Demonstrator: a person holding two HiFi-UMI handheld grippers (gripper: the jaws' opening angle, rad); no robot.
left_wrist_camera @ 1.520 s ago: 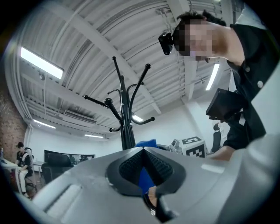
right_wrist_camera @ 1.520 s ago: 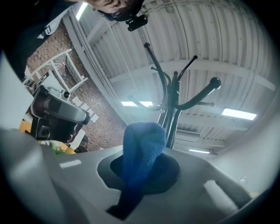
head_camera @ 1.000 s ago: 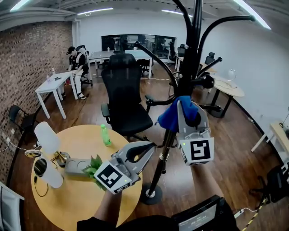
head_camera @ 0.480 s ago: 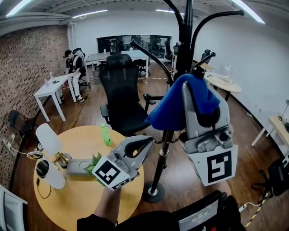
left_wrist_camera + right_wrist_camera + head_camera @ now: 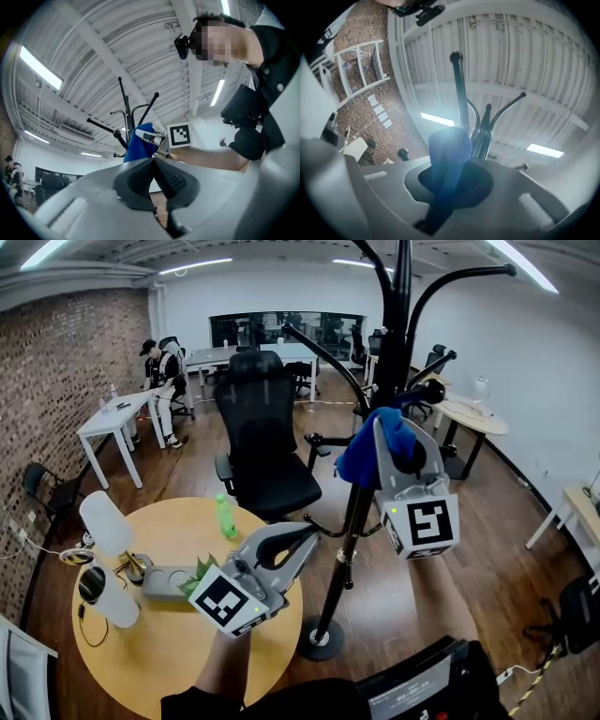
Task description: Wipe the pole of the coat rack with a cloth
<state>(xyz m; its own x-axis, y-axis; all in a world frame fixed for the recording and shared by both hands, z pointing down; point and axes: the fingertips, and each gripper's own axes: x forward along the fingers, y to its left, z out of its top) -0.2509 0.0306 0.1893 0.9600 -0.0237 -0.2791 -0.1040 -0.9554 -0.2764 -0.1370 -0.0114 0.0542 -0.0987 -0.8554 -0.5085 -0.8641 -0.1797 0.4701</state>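
Right tongs (image 5: 392,439) at one o'clock pinch the bunched blue cloth (image 5: 364,457), seemingly limp and light, by the black metal pole (image 5: 351,532); left tongs (image 5: 302,542) closed, empty.

The cloth (image 5: 368,454) is blue, the coat rack pole (image 5: 353,521) black, the left gripper (image 5: 310,532) and right gripper (image 5: 397,439) grey with black-and-white square markers, the near round table (image 5: 169,645) yellowish, its bottle (image 5: 225,517) green, the left wall (image 5: 66,371) red-brown brick.

Office chair (image 5: 267,451) just beyond pole (image 5: 345,554), round table (image 5: 159,652) at left, open floor (image 5: 497,549) at right
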